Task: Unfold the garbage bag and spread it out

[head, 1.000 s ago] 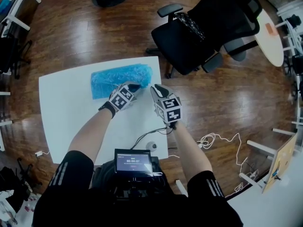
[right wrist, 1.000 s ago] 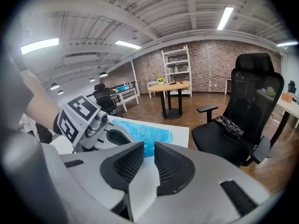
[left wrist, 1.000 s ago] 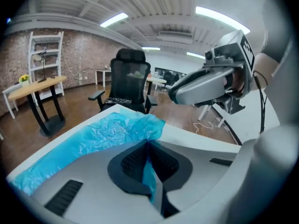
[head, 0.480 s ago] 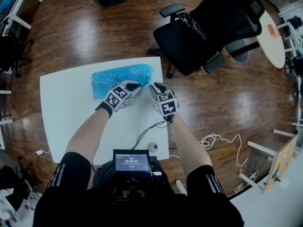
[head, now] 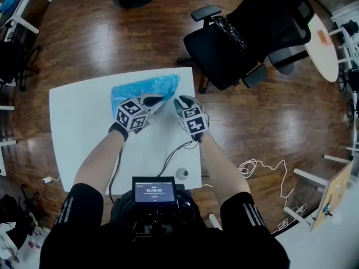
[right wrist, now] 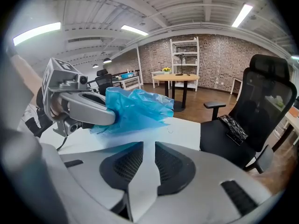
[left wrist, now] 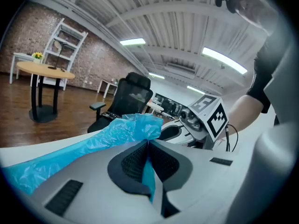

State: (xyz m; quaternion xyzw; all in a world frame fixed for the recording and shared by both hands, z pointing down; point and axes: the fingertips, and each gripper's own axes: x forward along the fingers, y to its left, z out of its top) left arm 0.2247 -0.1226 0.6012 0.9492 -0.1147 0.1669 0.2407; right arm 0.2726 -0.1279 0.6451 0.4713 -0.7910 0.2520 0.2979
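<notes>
We hold the left tool (left wrist: 148, 143) clenched on the blue garbage bag (head: 143, 87); a fold of the film is pinched between its pads. We hold the right tool (right wrist: 149, 146) just beside it, released, with a narrow gap between the jaws and only bare worktop (head: 78, 128) showing through it. The bag sits ahead of this tool, clear of its pads. The pinched right end of the bag is bunched and raised; the remainder lies folded along the far part of the white worktop. A black office chair (head: 235, 43) stands beyond the far right corner.
</notes>
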